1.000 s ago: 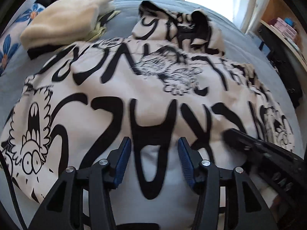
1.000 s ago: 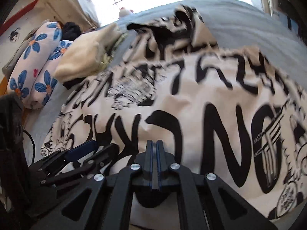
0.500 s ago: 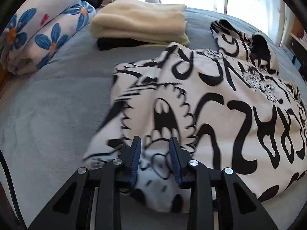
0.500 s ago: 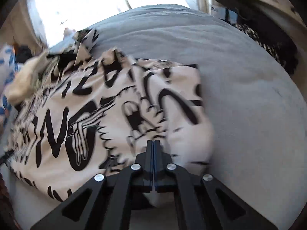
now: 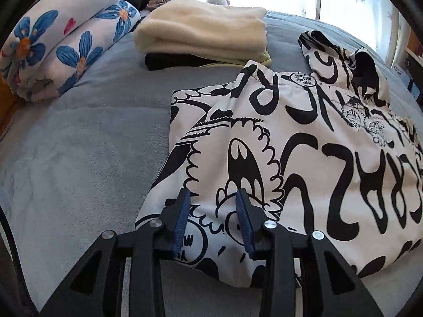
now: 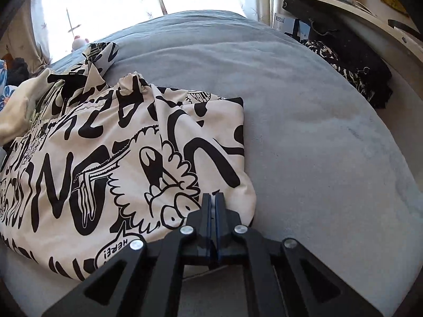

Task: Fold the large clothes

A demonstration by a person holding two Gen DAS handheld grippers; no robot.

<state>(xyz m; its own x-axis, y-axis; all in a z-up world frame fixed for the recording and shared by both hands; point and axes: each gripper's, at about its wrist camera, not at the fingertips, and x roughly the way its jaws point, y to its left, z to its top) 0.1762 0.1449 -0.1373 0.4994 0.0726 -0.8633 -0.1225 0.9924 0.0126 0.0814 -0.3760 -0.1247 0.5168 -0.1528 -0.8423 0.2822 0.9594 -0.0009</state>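
Lying on the grey bed (image 5: 79,142), the printed hoodie (image 5: 290,158) sits just in front of the cream stack (image 5: 203,37). The left hand-held gripper (image 5: 212,211), its jaws just opening, stands narrow over the hoodie's near corner, gripping nothing. The right hand-held gripper (image 6: 212,208) is closed at the hoodie's opposite corner.

left wrist: close, steeply down, left edge | right wrist: right edge | shared: printed garment (image 5: 304,163)

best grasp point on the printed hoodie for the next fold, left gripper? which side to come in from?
Judging by how it lies, take the printed hoodie at its near left corner, where the folded edge sits free on the grey blanket. Come in from the near side, low along the bed. The left gripper already straddles that corner, its jaws apart after just opening a little, the fabric between them unpinched.
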